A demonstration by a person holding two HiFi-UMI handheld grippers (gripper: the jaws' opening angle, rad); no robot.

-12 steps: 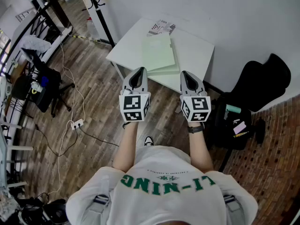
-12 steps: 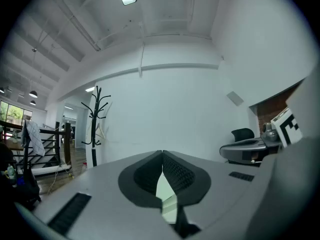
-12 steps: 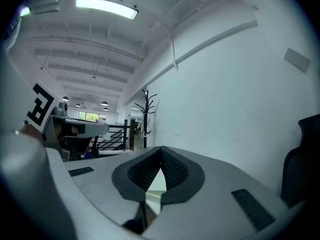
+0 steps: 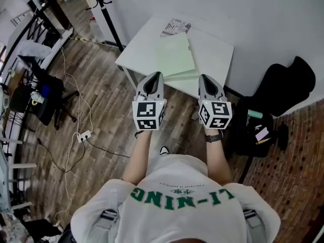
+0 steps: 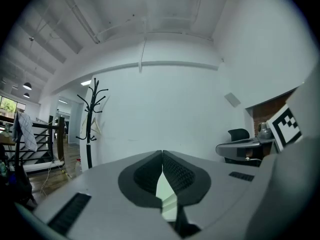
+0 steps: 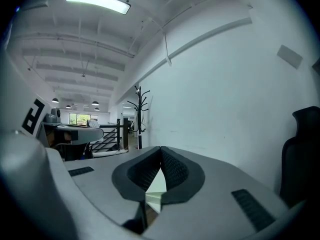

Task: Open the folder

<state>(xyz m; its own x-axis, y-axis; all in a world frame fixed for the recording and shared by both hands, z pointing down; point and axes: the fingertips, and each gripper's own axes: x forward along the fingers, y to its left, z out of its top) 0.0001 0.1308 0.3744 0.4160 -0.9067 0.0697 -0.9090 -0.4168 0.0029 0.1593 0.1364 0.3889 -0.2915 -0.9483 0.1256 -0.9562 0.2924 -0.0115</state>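
Note:
A pale green folder [image 4: 175,56] lies shut on the small white table [image 4: 140,47] against the wall, seen in the head view. A sliver of it shows through the jaws in the left gripper view [image 5: 166,194] and the right gripper view [image 6: 156,188]. My left gripper [image 4: 156,75] and right gripper [image 4: 204,78] hang side by side just short of the table's near edge, pointing level at it. Both are shut with the fingertips meeting and nothing between them.
A printed sheet [image 4: 175,27] lies at the table's far end. A black office chair [image 4: 281,90] with small items stands to the right, a coat stand pole [image 4: 106,15] to the left. Cables and a power strip [image 4: 83,134] trail over the wooden floor.
Both grippers and the table sit slightly lower and to the right in the head view; the grippers keep their place relative to the table and stay shut.

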